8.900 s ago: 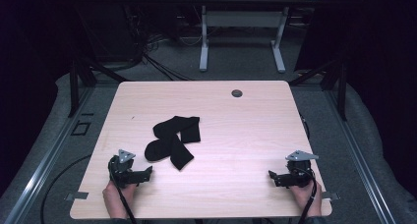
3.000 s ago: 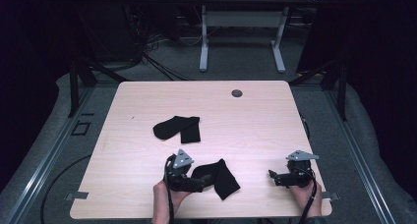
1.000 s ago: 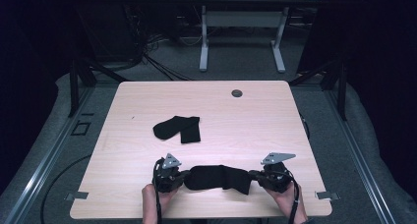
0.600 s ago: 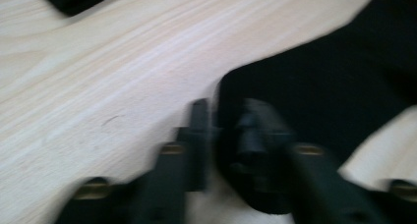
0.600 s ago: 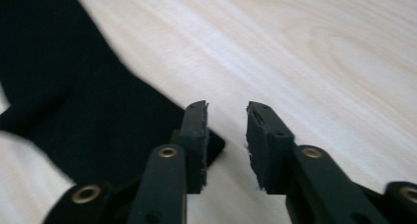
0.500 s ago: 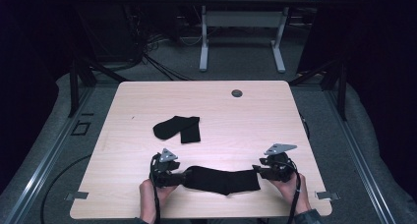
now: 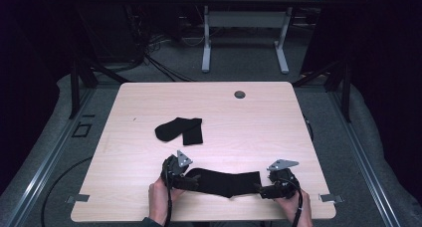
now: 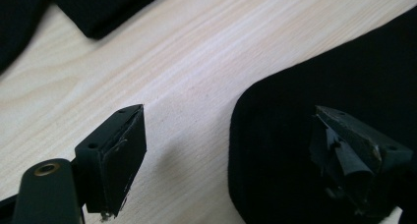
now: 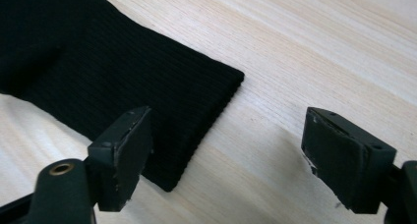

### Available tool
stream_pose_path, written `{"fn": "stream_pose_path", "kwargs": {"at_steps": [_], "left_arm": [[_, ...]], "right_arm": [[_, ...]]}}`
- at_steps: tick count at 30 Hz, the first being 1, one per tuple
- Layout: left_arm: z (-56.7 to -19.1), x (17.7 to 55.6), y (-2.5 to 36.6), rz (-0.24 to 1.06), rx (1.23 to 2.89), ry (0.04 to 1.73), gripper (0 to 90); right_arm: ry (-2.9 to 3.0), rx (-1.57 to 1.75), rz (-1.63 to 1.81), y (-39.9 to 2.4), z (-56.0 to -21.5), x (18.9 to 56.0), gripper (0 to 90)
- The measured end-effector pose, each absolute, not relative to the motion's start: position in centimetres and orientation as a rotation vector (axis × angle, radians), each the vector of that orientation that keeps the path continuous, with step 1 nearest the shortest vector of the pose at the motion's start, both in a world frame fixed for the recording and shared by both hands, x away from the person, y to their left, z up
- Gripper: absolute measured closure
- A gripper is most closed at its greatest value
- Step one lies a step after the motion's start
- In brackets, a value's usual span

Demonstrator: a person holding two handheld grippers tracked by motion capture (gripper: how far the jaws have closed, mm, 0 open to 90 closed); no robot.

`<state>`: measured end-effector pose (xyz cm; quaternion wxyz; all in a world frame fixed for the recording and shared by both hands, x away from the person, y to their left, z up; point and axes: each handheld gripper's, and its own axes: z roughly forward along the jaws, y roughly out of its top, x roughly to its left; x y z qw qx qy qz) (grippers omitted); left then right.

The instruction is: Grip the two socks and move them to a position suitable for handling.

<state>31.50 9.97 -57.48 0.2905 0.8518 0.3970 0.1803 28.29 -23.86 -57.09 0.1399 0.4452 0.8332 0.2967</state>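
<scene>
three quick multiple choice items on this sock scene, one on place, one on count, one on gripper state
1. Where does the flat sock lie?
A. by the table's near edge, between the grippers
B. by the far edge
C. on the floor

2. How many socks are on the table?
A. one
B. two
C. four

3. How do the left gripper and right gripper stand?
A. both shut on the sock
B. one shut, one open
C. both open

Answers: 1 A, it stretches between the two hands at the near edge. 2 B, the flat one plus the folded sock farther back. 3 C, the jaws, just opened, stand apart, pressing nothing.
</scene>
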Motion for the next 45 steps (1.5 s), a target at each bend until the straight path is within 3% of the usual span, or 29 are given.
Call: {"fn": "stream_pose_path", "kwargs": {"at_steps": [11,21,30,41,45], "left_arm": [[-57.6,30.4,10.0,0.51,2.281,1.04,13.2],[-58.0,29.2,11.4,0.402,2.236,1.063,13.3],[-58.0,28.2,11.6,0.4,2.238,1.064,14.3],[-57.7,28.2,11.7,0.398,2.248,1.051,12.0],[-56.9,28.3,12.3,0.4,2.202,1.074,9.7]], "right_arm": [[2.442,1.239,0.822,-24.0,-57.3,28.9,15.7],[2.48,1.185,0.82,-24.1,-57.3,28.9,14.3],[2.484,1.182,0.845,-24.2,-57.5,28.8,12.9],[2.475,1.193,0.887,-24.6,-57.9,28.9,0.0],[2.417,1.237,1.002,-25.7,-57.5,29.1,0.0]]}}
